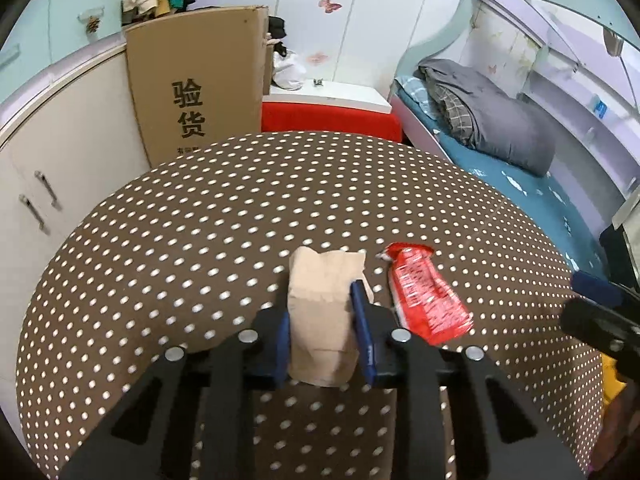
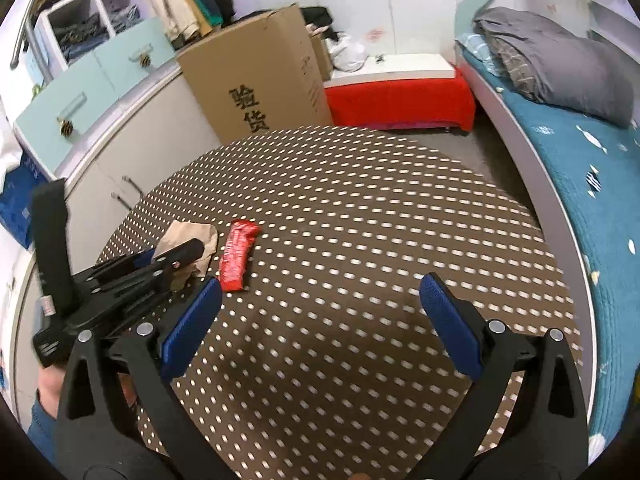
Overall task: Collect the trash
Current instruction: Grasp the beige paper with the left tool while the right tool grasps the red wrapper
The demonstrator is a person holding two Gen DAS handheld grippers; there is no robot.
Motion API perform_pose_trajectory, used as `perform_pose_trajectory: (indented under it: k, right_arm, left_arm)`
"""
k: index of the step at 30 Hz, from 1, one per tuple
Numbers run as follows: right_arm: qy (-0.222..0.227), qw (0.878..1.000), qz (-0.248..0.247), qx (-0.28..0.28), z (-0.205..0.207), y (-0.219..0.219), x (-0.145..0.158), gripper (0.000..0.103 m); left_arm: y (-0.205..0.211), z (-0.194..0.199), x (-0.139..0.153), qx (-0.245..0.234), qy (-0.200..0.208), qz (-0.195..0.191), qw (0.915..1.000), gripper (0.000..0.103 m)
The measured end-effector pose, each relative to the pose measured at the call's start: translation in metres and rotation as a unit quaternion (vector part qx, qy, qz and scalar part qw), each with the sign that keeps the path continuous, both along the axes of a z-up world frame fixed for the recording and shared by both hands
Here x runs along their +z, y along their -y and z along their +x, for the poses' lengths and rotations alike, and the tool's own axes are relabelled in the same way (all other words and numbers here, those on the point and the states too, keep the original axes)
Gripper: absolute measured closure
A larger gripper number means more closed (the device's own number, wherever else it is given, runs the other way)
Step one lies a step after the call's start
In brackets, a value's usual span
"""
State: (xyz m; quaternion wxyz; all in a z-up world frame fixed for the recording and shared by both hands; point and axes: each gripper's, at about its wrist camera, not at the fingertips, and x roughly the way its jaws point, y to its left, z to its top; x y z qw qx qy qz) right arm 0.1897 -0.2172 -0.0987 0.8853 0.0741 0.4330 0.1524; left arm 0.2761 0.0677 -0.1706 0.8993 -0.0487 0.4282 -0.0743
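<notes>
I have the brown paper bag (image 1: 325,320) pinched in my left gripper (image 1: 324,312), right beside the red snack wrapper (image 1: 426,296) on the polka-dot table (image 1: 200,240). My right gripper (image 2: 320,308) hangs spread wide, holding nothing — next, I judge, it should close on that wrapper.

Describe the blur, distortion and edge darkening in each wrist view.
Left wrist view: strong fisheye bowing of the dotted table, black vignette at the corners; the brown paper bag in the left gripper is sharp, the red wrapper slightly smeared. Right wrist view: same bowing and vignette, with the table's dots streaked by motion blur around the open right gripper.
</notes>
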Motion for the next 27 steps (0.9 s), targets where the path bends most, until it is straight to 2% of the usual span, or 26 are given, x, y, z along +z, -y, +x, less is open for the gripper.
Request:
perform_pose_trajectory:
  k: [5,10,11,13,15,17,21,24,27]
  right_arm:
    - [0.006,0.999,0.0,0.037,0.012,-0.036,-0.008,0.006]
    - [0.011,0.997,-0.038,0.063,0.028,-0.072,-0.02,0.007]
    - [0.012,0.997,-0.045,0.062,0.031,-0.076,-0.022,0.014]
    - [0.014,0.996,-0.062,0.057,0.034,-0.083,-0.027,0.033]
    - [0.021,0.995,-0.079,0.064,0.032,-0.092,-0.031,0.059]
    - [0.03,0.993,-0.085,0.078,0.028,-0.096,-0.033,0.074]
    - [0.026,0.993,-0.046,0.101,0.023,-0.091,-0.035,0.08]
    - [0.027,0.995,-0.012,0.094,0.014,-0.072,-0.031,0.08]
    - [0.035,0.996,0.002,0.086,0.003,-0.05,-0.022,0.08]
  left_arm:
    - [-0.018,-0.014,0.001,0.019,0.001,-0.003,0.9998,0.076]
    - [-0.033,-0.026,0.001,0.031,0.001,-0.008,0.9995,0.076]
    - [-0.034,-0.028,0.002,0.033,0.001,-0.009,0.9994,0.076]
    - [-0.039,-0.032,0.002,0.036,0.001,-0.013,0.9993,0.076]
    - [-0.041,-0.035,0.003,0.038,0.001,-0.015,0.9992,0.076]
    - [-0.042,-0.038,0.003,0.038,0.0,-0.016,0.9991,0.076]
    - [-0.042,-0.043,0.004,0.038,-0.002,-0.023,0.999,0.076]
    - [-0.036,-0.047,0.01,0.031,0.002,-0.021,0.9993,0.076]
    - [-0.025,-0.049,0.017,0.022,0.008,-0.019,0.9996,0.076]
